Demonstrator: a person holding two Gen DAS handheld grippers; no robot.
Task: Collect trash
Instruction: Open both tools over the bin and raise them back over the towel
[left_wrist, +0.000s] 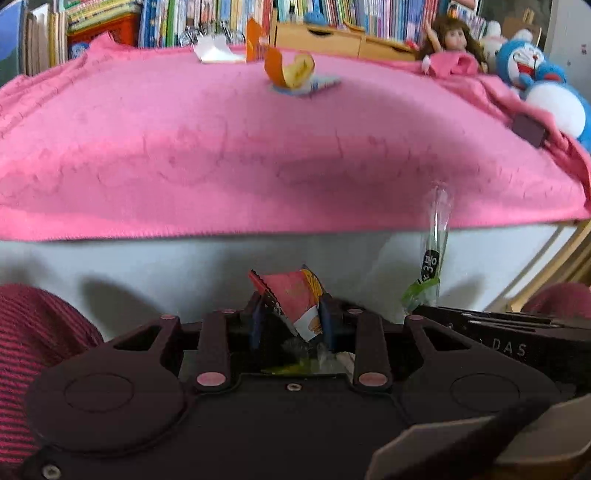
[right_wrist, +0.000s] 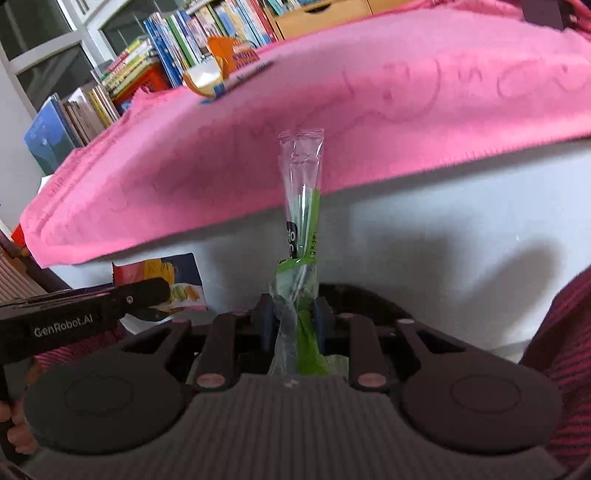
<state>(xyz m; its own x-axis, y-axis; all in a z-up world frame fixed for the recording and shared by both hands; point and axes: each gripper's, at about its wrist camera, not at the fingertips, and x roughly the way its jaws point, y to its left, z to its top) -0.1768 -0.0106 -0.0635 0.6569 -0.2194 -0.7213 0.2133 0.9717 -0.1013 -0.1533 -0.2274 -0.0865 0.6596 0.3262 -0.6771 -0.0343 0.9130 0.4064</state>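
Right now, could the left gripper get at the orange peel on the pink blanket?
Probably not as things stand. The left gripper is already shut on a snack wrapper and sits low, below the pink blanket's near edge. The orange peel lies far across it, though nothing blocks the way.

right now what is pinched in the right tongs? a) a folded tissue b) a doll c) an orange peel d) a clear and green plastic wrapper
d: in the right wrist view the right tongs are closed on a clear and green plastic wrapper that stands up from between them, in front of the pink blanket.
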